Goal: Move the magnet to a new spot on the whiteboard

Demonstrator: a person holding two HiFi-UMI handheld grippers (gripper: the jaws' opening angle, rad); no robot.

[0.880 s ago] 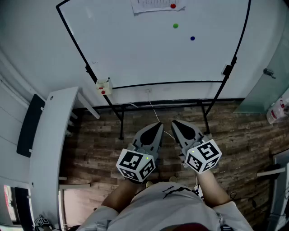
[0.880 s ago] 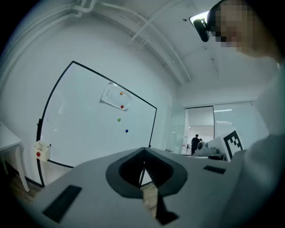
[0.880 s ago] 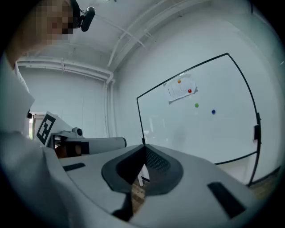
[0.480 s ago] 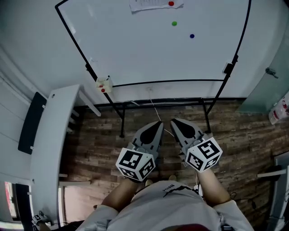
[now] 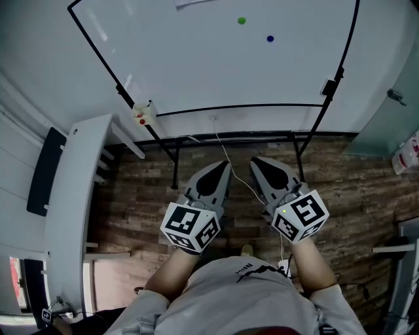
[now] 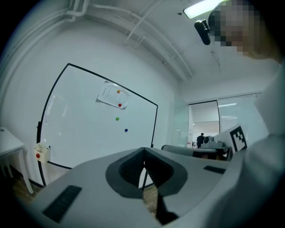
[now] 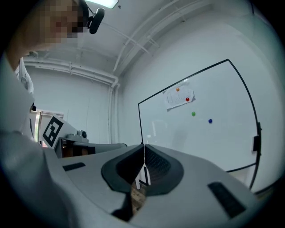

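The whiteboard [image 5: 196, 59] stands on a black frame ahead of me. A green magnet [image 5: 241, 20] and a blue magnet [image 5: 270, 38] stick to it near the top of the head view. In the left gripper view the board also carries a sheet of paper [image 6: 111, 95] held by an orange magnet [image 6: 118, 91] and a red magnet [image 6: 120, 105]. My left gripper [image 5: 225, 165] and right gripper [image 5: 255, 160] hang side by side over the floor, well short of the board. Both are shut with nothing between the jaws, as seen at the left gripper [image 6: 143, 149] and right gripper [image 7: 144, 144].
A small box [image 5: 143, 113] with red markers hangs at the board's lower left corner. A white desk [image 5: 72, 196] and a dark panel [image 5: 42, 173] stand at the left. The board's stand legs [image 5: 171, 167] and a thin cable [image 5: 229, 163] cross the wooden floor [image 5: 353, 196].
The head view has tilted down, so the board sits higher in frame and the paper with its red magnet has left the top. Both grippers sit slightly lower and wider apart, still shut.
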